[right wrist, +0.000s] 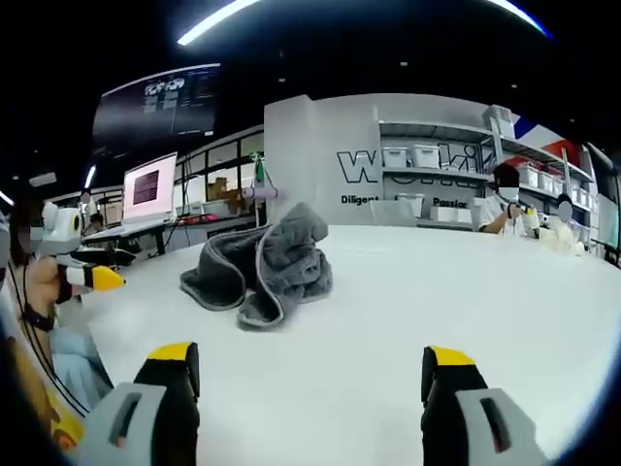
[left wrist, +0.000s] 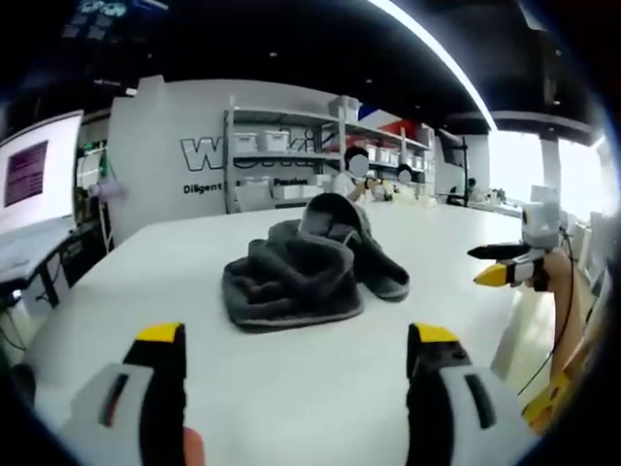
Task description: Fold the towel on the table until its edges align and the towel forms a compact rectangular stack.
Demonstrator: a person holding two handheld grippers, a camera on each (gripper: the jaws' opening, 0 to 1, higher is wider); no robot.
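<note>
Dark grey towel (left wrist: 303, 276) (right wrist: 262, 265) is seen crumpled in a loose heap, edges unaligned, mid-way across the white table (left wrist: 291, 388) (right wrist: 408, 320). Storage bins (left wrist: 260, 142) (right wrist: 411, 156) are noted on background shelving; contents not discernible. Left gripper (left wrist: 296, 340) and right gripper (right wrist: 309, 364): jaws spread wide, nothing gripped, both held short of the towel

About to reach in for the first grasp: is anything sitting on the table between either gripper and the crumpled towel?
Nothing visible. Bare white table lies between the left gripper and the grey towel, and likewise between the right gripper and the towel. Both grippers' fingers stand wide apart, holding nothing.
</note>
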